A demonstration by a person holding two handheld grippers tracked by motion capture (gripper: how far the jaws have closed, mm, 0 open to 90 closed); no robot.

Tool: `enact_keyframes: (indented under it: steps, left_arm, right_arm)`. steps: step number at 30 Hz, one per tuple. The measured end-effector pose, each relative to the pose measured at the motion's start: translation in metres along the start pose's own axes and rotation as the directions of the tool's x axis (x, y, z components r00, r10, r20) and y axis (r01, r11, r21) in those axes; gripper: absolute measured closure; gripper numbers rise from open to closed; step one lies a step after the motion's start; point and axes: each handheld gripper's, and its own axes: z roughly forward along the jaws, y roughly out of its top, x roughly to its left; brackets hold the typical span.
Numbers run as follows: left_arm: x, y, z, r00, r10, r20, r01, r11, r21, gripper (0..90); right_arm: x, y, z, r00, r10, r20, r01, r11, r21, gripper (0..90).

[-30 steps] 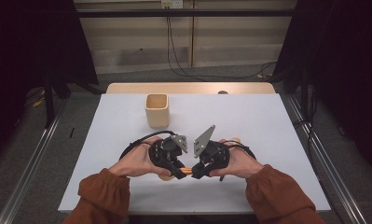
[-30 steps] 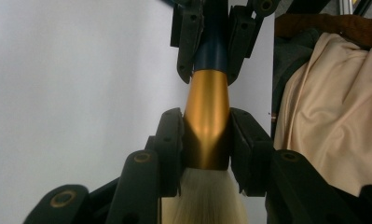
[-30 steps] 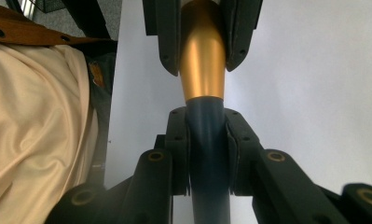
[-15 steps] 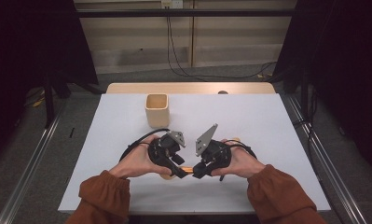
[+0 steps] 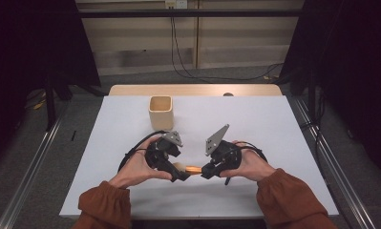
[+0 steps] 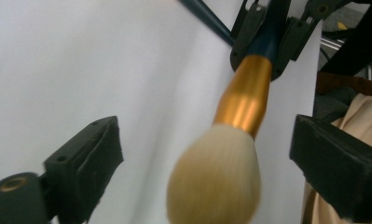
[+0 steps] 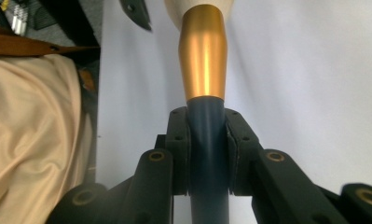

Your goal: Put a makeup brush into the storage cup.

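Sleeves, rust-brown, come in over the near edge of the desk (image 5: 274,124), white top, one hand on each tool. Left tool (image 5: 177,172) sits left of centre near the near edge, jaws spread wide and just been opening; in the left gripper view the two black pads (image 6: 88,154) stand well apart on either side of the brush head, not pressing it, so released. Makeup brush (image 5: 188,168) lies level between the two tools, above the desk near its near edge, cream bristle head toward the left tool, gold ferrule in the middle, dark blue handle toward the right. Right tool (image 5: 208,171) clenched on the brush handle: right gripper view shows both jaws tight against the dark blue handle just below the gold ferrule (image 7: 203,56). Left gripper view shows the same grip from the far end, right tool's jaws around the handle beyond the ferrule. Cables loop off both tools onto the desk. Farther out, a tan square cup (image 5: 160,112) stands upright, left of centre toward the far edge, well apart from the tools. Beyond the far edge, floor and wall cables.
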Motion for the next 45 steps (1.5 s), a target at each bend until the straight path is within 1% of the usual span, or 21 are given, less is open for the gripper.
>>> enact_keyframes:
  steps: [1,3,5,8,9,10,13,14,19,23,25,27,29,30,32,33,36,38,42,44,45]
  left_arm:
    - [0.001,-0.002,-0.002,0.9999,0.012,-0.004,-0.012,0.9999,0.001,6.2]
    - [0.001,-0.006,-0.005,1.0000,0.008,-0.004,-0.008,0.9995,-0.031,4.6]
    - [0.003,-0.011,-0.009,0.9999,-0.008,-0.012,0.008,0.9974,-0.071,4.6]
    - [0.004,-0.017,-0.012,0.9994,-0.018,-0.031,0.015,0.9962,-0.086,4.3]
    - [0.004,-0.019,-0.012,0.9988,-0.027,-0.041,0.023,0.9959,-0.087,4.4]
    - [0.005,-0.021,-0.012,0.9988,-0.038,-0.031,0.035,0.9941,-0.103,4.4]
    - [0.005,-0.027,-0.014,0.9966,-0.062,-0.054,0.055,0.9910,-0.122,4.4]
    - [0.005,-0.028,-0.015,0.9960,-0.068,-0.058,0.060,0.9907,-0.122,4.4]
    - [0.002,-0.036,-0.019,0.9932,-0.092,-0.071,0.079,0.9823,-0.170,4.4]
    - [-0.003,-0.042,-0.018,0.9899,-0.097,-0.103,0.075,0.9764,-0.203,4.5]
    - [-0.004,-0.043,-0.018,0.9891,-0.107,-0.101,0.082,0.9715,-0.222,4.5]
    - [-0.005,-0.043,-0.017,0.9887,-0.115,-0.097,0.090,0.9705,-0.224,4.4]
    - [-0.006,-0.045,-0.015,0.9881,-0.118,-0.098,0.094,0.9703,-0.223,4.5]
    - [-0.007,-0.047,-0.015,0.9868,-0.125,-0.103,0.099,0.9684,-0.229,4.5]
    - [-0.008,-0.050,-0.014,0.9849,-0.135,-0.109,0.105,0.9644,-0.242,4.5]
    - [-0.007,-0.050,-0.015,0.9845,-0.137,-0.110,0.107,0.9648,-0.240,4.5]
    - [-0.008,-0.053,-0.016,0.9814,-0.149,-0.122,0.114,0.9610,-0.252,4.5]
    - [-0.009,-0.055,-0.016,0.9792,-0.157,-0.129,0.118,0.9558,-0.269,4.5]
    - [-0.010,-0.059,-0.016,0.9781,-0.161,-0.133,0.118,0.9527,-0.280,4.4]
    - [-0.010,-0.060,-0.016,0.9781,-0.168,-0.123,0.127,0.9484,-0.291,4.4]
    - [-0.010,-0.061,-0.016,0.9780,-0.169,-0.121,0.127,0.9465,-0.297,4.4]
  right_arm:
    - [0.000,-0.002,-0.001,1.0000,0.008,0.002,-0.008,1.000,-0.002,75.5]
    - [-0.001,-0.006,-0.004,0.9997,0.021,0.014,-0.021,1.000,-0.013,75.5]
    - [-0.001,-0.009,-0.005,0.9992,0.038,0.017,-0.037,0.999,-0.015,75.5]
    - [-0.004,-0.016,-0.008,0.9973,0.066,0.032,-0.065,0.997,-0.033,75.5]
    - [-0.004,-0.017,-0.009,0.9968,0.073,0.032,-0.072,0.997,-0.036,75.5]
    - [-0.004,-0.019,-0.009,0.9962,0.080,0.034,-0.079,0.996,-0.040,75.5]
    - [-0.004,-0.024,-0.010,0.9941,0.097,0.049,-0.094,0.994,-0.051,75.5]
    - [-0.003,-0.026,-0.011,0.9915,0.108,0.072,-0.104,0.992,-0.065,75.5]
    - [-0.002,-0.035,-0.015,0.9817,0.157,0.108,-0.143,0.982,-0.122,75.5]
    - [-0.002,-0.044,-0.016,0.9710,0.208,0.119,-0.187,0.968,-0.167,75.5]
    - [-0.001,-0.047,-0.014,0.9661,0.233,0.110,-0.209,0.958,-0.195,75.5]
    - [0.001,-0.051,-0.012,0.9606,0.258,0.103,-0.229,0.945,-0.234,75.5]
    - [0.001,-0.053,-0.010,0.9604,0.259,0.101,-0.228,0.941,-0.252,75.5]
    - [0.002,-0.053,-0.010,0.9578,0.268,0.104,-0.233,0.935,-0.266,75.5]
    - [0.003,-0.054,-0.009,0.9587,0.270,0.088,-0.234,0.927,-0.294,75.5]
    - [0.004,-0.055,-0.007,0.9579,0.275,0.082,-0.238,0.921,-0.308,75.5]
    - [0.006,-0.056,-0.003,0.9577,0.277,0.077,-0.240,0.917,-0.319,75.4]
    - [0.006,-0.058,-0.001,0.9540,0.291,0.074,-0.249,0.905,-0.346,75.5]
    - [0.007,-0.060,-0.001,0.9492,0.306,0.075,-0.253,0.883,-0.395,75.5]
    - [0.008,-0.061,-0.001,0.9483,0.309,0.071,-0.253,0.871,-0.420,75.5]
    - [0.008,-0.061,-0.001,0.9486,0.309,0.069,-0.251,0.869,-0.427,75.5]
